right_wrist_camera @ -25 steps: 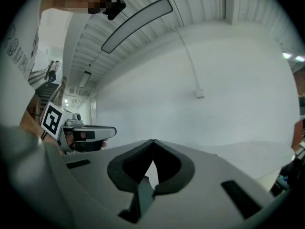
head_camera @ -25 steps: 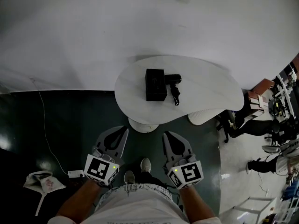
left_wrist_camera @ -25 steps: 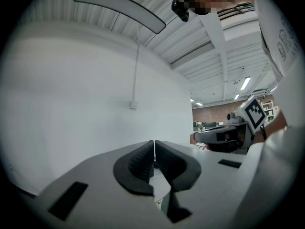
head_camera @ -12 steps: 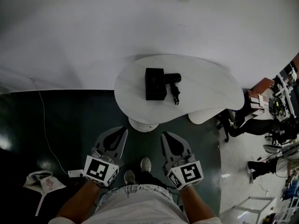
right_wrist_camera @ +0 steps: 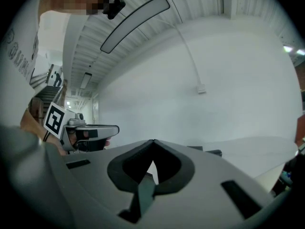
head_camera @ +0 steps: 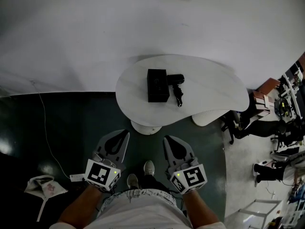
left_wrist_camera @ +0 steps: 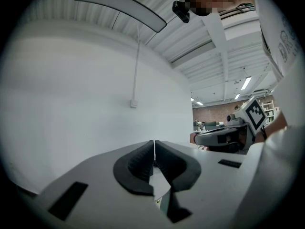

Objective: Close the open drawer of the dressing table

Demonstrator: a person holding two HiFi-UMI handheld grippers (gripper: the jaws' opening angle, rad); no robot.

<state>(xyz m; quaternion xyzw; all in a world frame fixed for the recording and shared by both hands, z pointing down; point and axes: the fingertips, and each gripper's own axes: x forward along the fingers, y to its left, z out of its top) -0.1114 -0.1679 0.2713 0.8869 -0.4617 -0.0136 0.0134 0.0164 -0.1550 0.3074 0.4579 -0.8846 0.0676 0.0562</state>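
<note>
White wall (head_camera: 143, 23) ahead, dark green floor (head_camera: 71, 128) below, and you're standing facing the white dressing table (head_camera: 214, 94). It's sitting against the wall, well apart from both tools. A black box (head_camera: 157, 85) is lying on top of it, with what looks like a black hair dryer (head_camera: 177, 85) touching the box's right side. From up here the drawer isn't showing, so I can't tell how it stands. You're holding the left gripper (head_camera: 124, 134) and the right gripper (head_camera: 167, 139) side by side above your shoes (head_camera: 148, 168), both pointing at the table. Each one's jaws are pressed together with nothing between them.
</note>
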